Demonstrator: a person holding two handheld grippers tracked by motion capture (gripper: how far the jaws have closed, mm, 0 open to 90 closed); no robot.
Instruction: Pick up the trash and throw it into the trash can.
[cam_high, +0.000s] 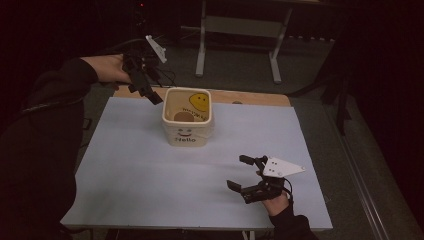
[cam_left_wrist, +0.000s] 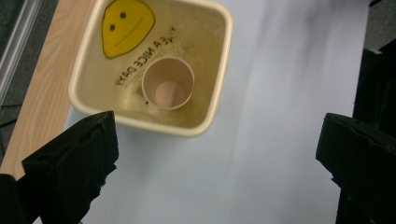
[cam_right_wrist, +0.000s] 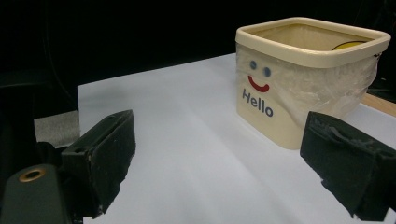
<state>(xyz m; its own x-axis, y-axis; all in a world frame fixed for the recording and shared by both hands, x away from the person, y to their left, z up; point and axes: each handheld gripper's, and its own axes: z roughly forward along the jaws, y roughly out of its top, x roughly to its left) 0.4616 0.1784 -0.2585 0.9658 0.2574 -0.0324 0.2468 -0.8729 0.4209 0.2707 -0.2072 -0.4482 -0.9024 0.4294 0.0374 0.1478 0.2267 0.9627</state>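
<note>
Inside: cream square bin (cam_left_wrist: 208, 60), smiley, "Hello"; brown cup (cam_left_wrist: 168, 84) upright.

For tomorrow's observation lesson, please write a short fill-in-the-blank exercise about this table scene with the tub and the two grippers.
1. Inside the cream tub stands a small paper ____.
2. The word printed on the tub's outer side, under a smiling face, is ____.
3. The yellow smiley is on the tub's ____ wall.
4. The left gripper and the right gripper both have their jaws ____.

Missing words: cup; Hello; inner; open
</note>
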